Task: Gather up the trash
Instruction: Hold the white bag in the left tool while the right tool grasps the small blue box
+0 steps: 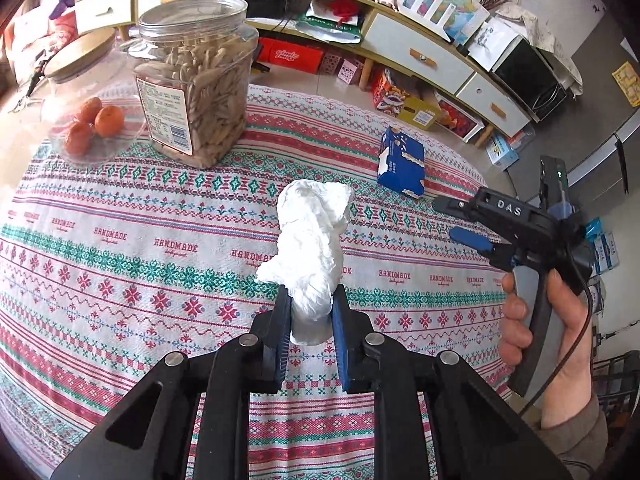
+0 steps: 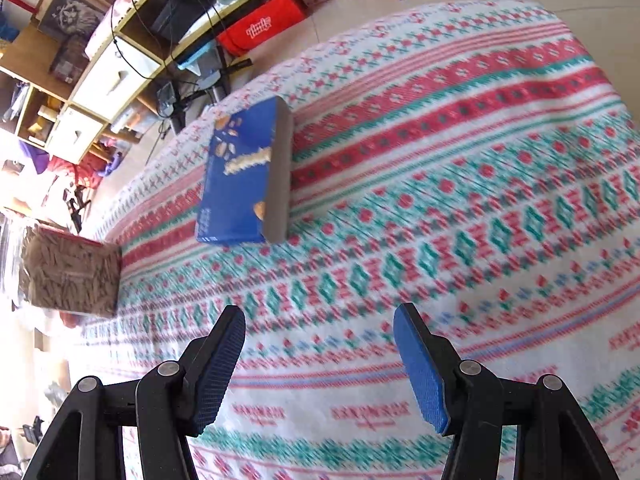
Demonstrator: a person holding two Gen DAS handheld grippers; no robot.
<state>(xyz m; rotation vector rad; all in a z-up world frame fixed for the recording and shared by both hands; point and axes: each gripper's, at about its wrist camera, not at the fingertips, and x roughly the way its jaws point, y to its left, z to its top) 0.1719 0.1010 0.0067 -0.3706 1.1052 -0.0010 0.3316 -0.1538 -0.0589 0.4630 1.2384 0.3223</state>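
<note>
My left gripper is shut on a crumpled white tissue and holds it above the patterned tablecloth. A blue snack box lies on the cloth at the far right; in the right wrist view the box lies ahead and left. My right gripper is open and empty above the cloth, short of the box. It also shows in the left wrist view, held in a hand at the right table edge.
A clear jar of seeds and a lidded glass jar with oranges stand at the far left; the seed jar also shows in the right wrist view. Shelves, drawers and boxes line the floor beyond the table.
</note>
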